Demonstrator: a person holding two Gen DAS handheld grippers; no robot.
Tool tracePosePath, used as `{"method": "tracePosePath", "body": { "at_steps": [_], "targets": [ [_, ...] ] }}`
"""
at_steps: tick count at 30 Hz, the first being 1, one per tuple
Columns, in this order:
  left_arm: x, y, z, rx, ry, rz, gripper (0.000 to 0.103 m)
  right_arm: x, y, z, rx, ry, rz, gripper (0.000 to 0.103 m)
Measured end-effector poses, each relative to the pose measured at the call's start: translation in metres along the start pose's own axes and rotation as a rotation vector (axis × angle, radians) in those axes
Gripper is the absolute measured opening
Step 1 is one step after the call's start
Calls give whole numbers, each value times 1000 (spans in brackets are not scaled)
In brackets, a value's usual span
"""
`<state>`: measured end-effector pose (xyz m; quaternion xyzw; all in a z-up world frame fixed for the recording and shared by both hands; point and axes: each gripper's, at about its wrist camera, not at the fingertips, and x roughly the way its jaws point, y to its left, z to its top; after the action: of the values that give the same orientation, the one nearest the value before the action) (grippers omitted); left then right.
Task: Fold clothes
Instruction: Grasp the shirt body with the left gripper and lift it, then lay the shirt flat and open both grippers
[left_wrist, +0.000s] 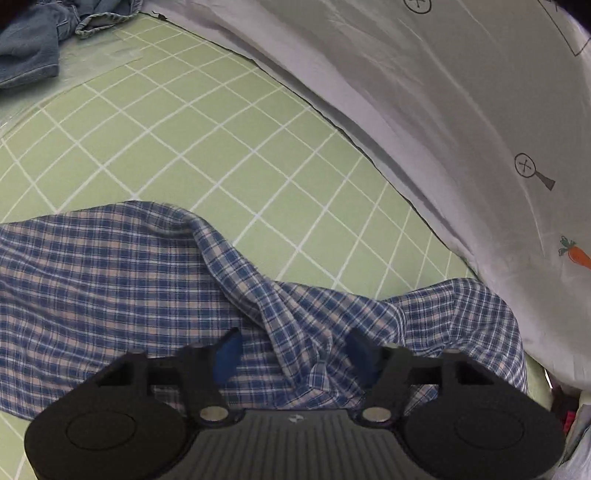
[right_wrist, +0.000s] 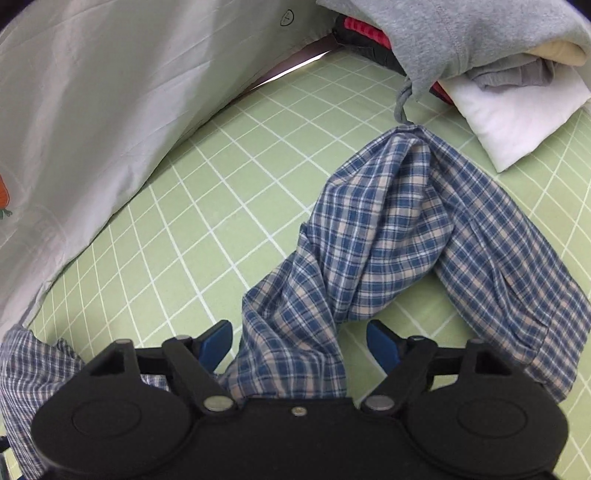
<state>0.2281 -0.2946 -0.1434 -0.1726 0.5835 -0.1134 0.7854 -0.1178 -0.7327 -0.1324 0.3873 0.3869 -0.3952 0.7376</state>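
Note:
A blue and beige plaid shirt (left_wrist: 110, 280) lies rumpled on the green gridded mat (left_wrist: 184, 129). In the left wrist view my left gripper (left_wrist: 295, 354) hangs over it with its blue pads (left_wrist: 229, 354) standing apart. A raised ridge of the plaid cloth runs between them without touching either pad. In the right wrist view a twisted sleeve of the plaid shirt (right_wrist: 388, 229) stretches away across the mat (right_wrist: 184, 221). My right gripper (right_wrist: 299, 347) is open, its blue pads (right_wrist: 218, 345) on either side of the sleeve's near end and clear of it.
A pale grey printed sheet (left_wrist: 443, 110) (right_wrist: 92, 92) borders the mat. Blue denim clothes (left_wrist: 29, 48) lie at the far left corner. A grey sweatshirt (right_wrist: 461, 33) with a drawstring, a white folded piece (right_wrist: 517, 114) and red-and-black fabric (right_wrist: 362, 31) are heaped at the far right.

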Motion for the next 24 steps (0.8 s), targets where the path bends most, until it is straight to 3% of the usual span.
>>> {"method": "tracePosePath", "body": {
  "at_steps": [1,2,3,6,9,13,16,19,22,24],
  "targets": [
    [1,-1,1,-6,0,-1,2,-1,0,2,0,-6,20,35],
    [-3,-2,1,-9,-21,-12,1,-1,0,4,0,-11,39,21],
    [-14,-1,0,1,-53,-18,1,-8,0,5,-3,-34,54,14],
    [-54,5,-2,37,-151,-34,1,-39,1,7,-17,-131,92,9],
    [-109,32,-15,3,-213,-79,1,-90,-2,3,-35,-258,74,7],
    [-172,84,-53,-4,-268,7,2,-157,-17,-25,-85,-366,53,7],
    [-181,136,-93,-53,-190,109,2,-160,-39,-61,-124,-301,-18,7],
    [-163,183,-136,-122,-42,251,2,-127,-73,-102,-111,-130,-98,7],
    [-159,218,-164,-245,40,266,3,-98,-91,-140,-121,19,-195,10],
    [-172,221,-165,-265,-5,248,10,-104,-93,-149,-111,24,-199,14]
  ]
}}
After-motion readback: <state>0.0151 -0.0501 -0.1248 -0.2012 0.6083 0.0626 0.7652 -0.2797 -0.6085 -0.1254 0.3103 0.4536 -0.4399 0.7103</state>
